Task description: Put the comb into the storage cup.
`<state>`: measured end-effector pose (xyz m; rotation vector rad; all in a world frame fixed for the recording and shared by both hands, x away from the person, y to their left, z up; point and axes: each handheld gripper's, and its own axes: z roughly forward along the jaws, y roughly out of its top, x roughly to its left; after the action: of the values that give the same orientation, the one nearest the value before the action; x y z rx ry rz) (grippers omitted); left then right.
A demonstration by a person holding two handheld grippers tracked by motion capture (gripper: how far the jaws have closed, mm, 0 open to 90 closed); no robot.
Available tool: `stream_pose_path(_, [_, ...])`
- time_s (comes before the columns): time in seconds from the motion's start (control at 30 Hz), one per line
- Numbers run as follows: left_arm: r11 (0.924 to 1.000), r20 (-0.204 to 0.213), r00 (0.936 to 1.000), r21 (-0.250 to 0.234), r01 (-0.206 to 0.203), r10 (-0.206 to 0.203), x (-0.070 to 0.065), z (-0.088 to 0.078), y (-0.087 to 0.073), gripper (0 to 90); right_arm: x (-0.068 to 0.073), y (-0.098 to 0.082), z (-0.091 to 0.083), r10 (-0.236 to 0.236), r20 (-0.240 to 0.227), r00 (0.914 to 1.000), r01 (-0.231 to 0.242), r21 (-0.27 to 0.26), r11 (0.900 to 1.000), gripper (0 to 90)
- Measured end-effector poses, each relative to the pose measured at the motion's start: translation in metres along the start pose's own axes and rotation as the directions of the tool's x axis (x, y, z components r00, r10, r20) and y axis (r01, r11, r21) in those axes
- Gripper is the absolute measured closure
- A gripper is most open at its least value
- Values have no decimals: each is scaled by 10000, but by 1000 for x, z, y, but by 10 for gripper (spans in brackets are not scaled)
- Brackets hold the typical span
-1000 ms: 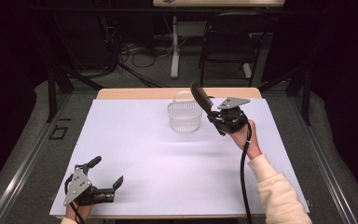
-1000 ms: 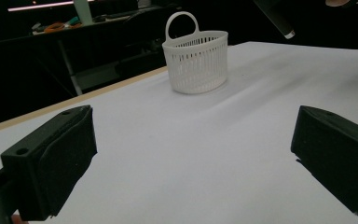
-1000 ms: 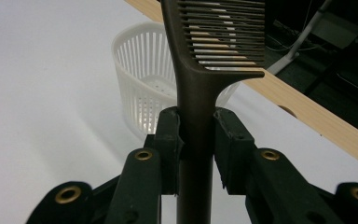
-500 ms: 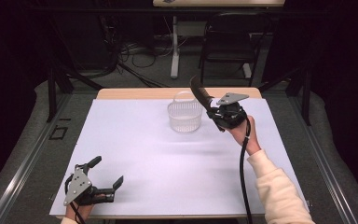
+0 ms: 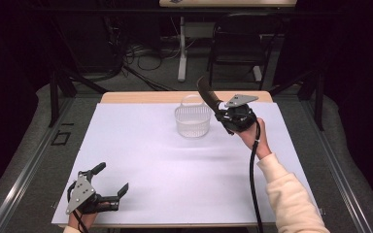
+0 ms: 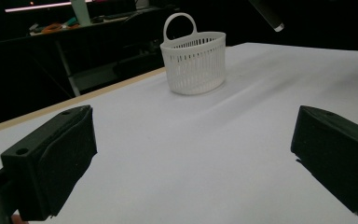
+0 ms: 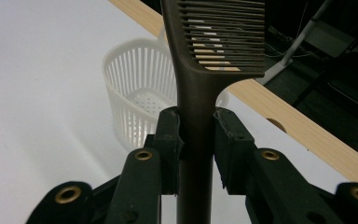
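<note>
A dark comb (image 7: 209, 42) stands between the jaws of my right gripper (image 7: 196, 135), which is shut on its handle. In the high view that right gripper (image 5: 222, 114) is held above the table, just right of a small white slatted basket (image 5: 193, 121), and the comb (image 5: 207, 94) slants up and left over the basket's right rim. The basket (image 6: 195, 60) looks empty and has a loop handle. My left gripper (image 5: 111, 185) rests at the table's near left corner, open, with nothing between its pads (image 6: 70, 158).
A white sheet (image 5: 175, 165) covers the table, with a wooden strip (image 5: 141, 97) bare along the far edge. Behind the table stand a dark chair (image 5: 243, 43) and a desk leg among cables on the floor.
The right gripper and comb have shifted slightly up and toward the basket. The left gripper has stayed put.
</note>
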<state>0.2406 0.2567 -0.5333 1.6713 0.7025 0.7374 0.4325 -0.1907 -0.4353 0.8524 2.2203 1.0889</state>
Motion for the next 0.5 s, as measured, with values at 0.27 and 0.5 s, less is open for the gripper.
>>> stream_pose_path(0.27, [10000,-30,10000,-4,-8,8,-1,0,0,1,-2,2,2,4,18,10000,-4,54,10000,722])
stream_pose_path(0.5, [10000,1,10000,-9,12,-12,0,0,0,1,-1,8,6,-203,30,9998,203,137,9997,723])
